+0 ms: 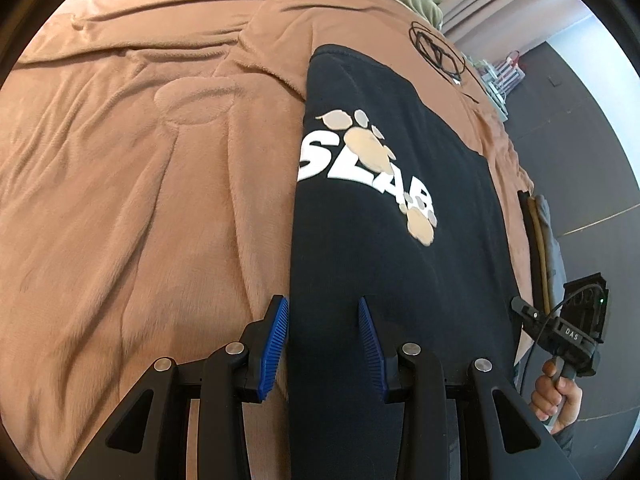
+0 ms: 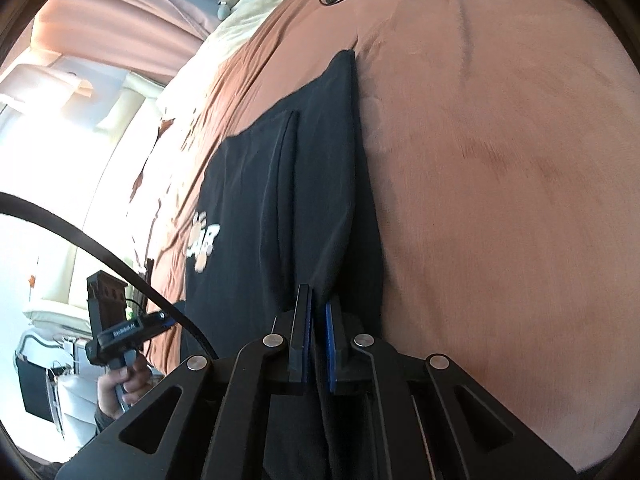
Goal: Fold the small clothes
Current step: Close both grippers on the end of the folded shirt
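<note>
The brown blanket (image 1: pixel 140 200) serves as the folding surface. The black garment (image 1: pixel 380 240), printed side up, lies along it, folded into a narrow strip. The left gripper (image 1: pixel 323 320) is positioned above the near end, jaws apart, straddling one long edge, probably ready to pinch it. The right gripper (image 2: pixel 318 320) is closed on a fold of the garment's opposite edge, apparently to carry it over.

Brown bed (image 1: pixel 140 160) (plush); black shirt (image 1: pixel 380 260)
</note>
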`<state>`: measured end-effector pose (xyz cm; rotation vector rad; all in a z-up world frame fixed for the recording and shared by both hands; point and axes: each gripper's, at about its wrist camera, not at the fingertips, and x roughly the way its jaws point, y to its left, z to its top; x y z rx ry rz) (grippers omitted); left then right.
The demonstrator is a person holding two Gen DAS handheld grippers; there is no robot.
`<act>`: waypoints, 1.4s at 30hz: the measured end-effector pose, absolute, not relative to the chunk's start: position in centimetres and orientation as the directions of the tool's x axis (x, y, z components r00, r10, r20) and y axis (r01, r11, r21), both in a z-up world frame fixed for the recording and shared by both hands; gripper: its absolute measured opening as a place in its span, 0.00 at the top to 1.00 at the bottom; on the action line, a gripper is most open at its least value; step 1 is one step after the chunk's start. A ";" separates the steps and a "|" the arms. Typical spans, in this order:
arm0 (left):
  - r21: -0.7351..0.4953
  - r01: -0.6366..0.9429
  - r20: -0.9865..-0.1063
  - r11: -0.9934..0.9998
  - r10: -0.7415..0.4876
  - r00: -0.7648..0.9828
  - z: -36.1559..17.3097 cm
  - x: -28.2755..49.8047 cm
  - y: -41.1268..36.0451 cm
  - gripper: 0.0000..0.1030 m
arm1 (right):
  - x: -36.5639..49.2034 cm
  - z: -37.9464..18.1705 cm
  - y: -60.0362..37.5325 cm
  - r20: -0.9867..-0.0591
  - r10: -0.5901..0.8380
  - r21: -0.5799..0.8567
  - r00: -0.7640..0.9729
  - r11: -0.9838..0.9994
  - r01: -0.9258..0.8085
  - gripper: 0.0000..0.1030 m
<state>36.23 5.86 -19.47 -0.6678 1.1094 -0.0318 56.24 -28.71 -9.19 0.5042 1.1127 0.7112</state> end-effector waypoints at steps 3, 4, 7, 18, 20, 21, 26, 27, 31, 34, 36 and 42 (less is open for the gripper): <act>-0.511 -0.297 -0.814 0.807 -0.344 0.467 -19.4 37.2 6.1 0.63 | 57.4 -9.5 -28.4 -0.622 0.735 0.686 0.269 0.677 -0.266 0.97; -0.510 -0.297 -0.815 0.807 -0.343 0.468 -19.4 37.6 6.2 0.63 | 57.8 -9.5 -28.2 -0.624 0.733 0.683 0.270 0.680 -0.268 0.97; -0.509 -0.299 -0.815 0.807 -0.340 0.469 -19.4 38.8 6.7 0.63 | 59.4 -9.5 -27.4 -0.637 0.722 0.670 0.271 0.692 -0.270 0.97; -0.502 -0.314 -0.820 0.806 -0.328 0.468 -19.3 43.7 8.5 0.63 | 64.7 -8.2 -24.8 -0.659 0.688 0.629 0.305 0.726 -0.277 0.97; -0.497 -0.314 -0.823 0.809 -0.324 0.467 -19.2 44.6 8.6 0.63 | 65.5 -7.9 -24.3 -0.660 0.686 0.624 0.306 0.727 -0.286 0.97; -0.493 -0.314 -0.825 0.811 -0.321 0.466 -19.2 45.2 8.8 0.63 | 65.8 -7.8 -24.1 -0.661 0.685 0.621 0.306 0.729 -0.289 0.97; -0.482 -0.322 -0.830 0.815 -0.307 0.465 -19.1 48.0 9.7 0.63 | 67.3 -7.7 -23.2 -0.669 0.677 0.609 0.308 0.736 -0.296 0.97; -0.480 -0.323 -0.831 0.816 -0.304 0.466 -19.1 48.5 9.9 0.63 | 67.6 -7.7 -22.9 -0.670 0.676 0.607 0.307 0.737 -0.297 0.98; -0.475 -0.327 -0.831 0.817 -0.294 0.472 -19.2 50.9 10.5 0.63 | 68.5 -7.9 -22.8 -0.681 0.667 0.600 0.303 0.745 -0.291 1.00; -0.477 -0.331 -0.828 0.814 -0.290 0.481 -19.3 52.2 11.0 0.63 | 68.7 -7.8 -22.7 -0.691 0.658 0.581 0.299 0.752 -0.311 1.00; -0.479 -0.331 -0.824 0.813 -0.286 0.489 -19.3 53.1 11.3 0.63 | 68.8 -7.5 -22.3 -0.697 0.649 0.566 0.304 0.759 -0.322 1.00; -0.461 -0.337 -0.825 0.821 -0.256 0.504 -19.4 54.0 12.1 0.92 | 68.8 -6.4 -21.8 -0.685 0.648 0.555 0.332 0.760 -0.338 1.00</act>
